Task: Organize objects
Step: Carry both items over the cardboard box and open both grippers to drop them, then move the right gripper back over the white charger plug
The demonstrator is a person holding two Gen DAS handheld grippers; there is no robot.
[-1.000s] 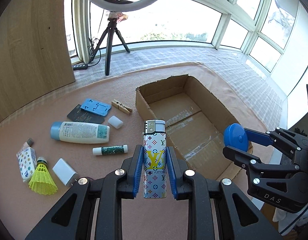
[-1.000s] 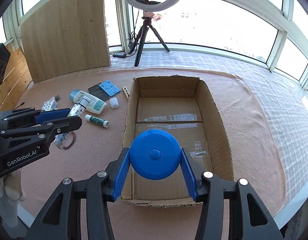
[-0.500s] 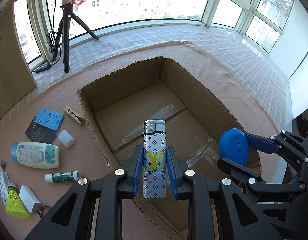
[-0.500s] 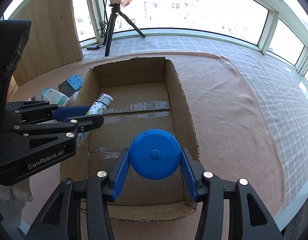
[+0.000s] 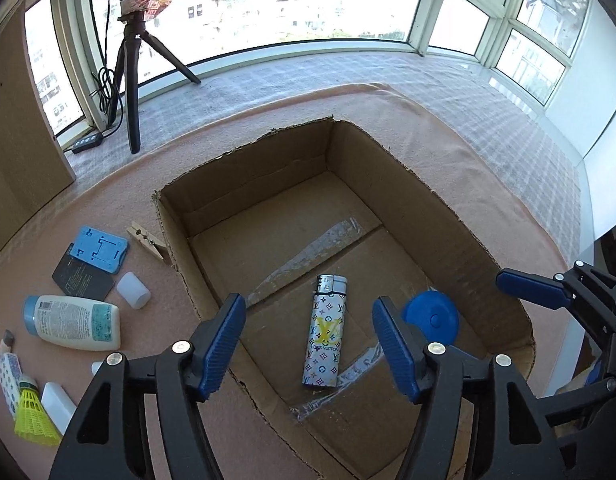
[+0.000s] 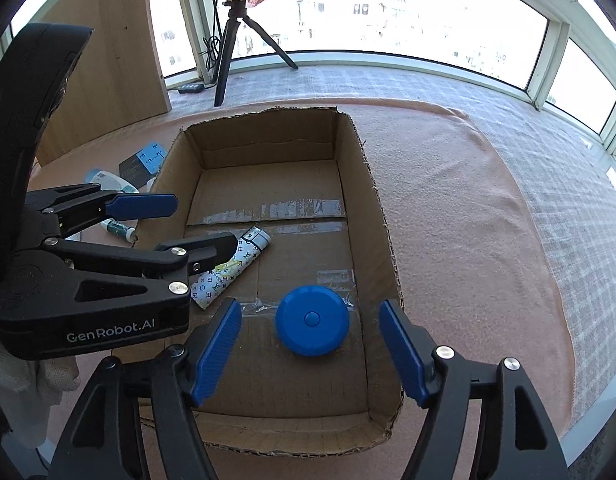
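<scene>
Two items in box point(image 5: 448, 216), lighter point(image 5: 326, 330) below spread left gripper point(image 5: 310, 344)

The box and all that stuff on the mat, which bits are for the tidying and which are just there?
For the tidying:
cardboard box
patterned lighter, in the box
blue round case, in the box
lotion bottle, shuttlecock, clothespin, all on the mat

Just there:
tripod
wooden board
power strip
</scene>
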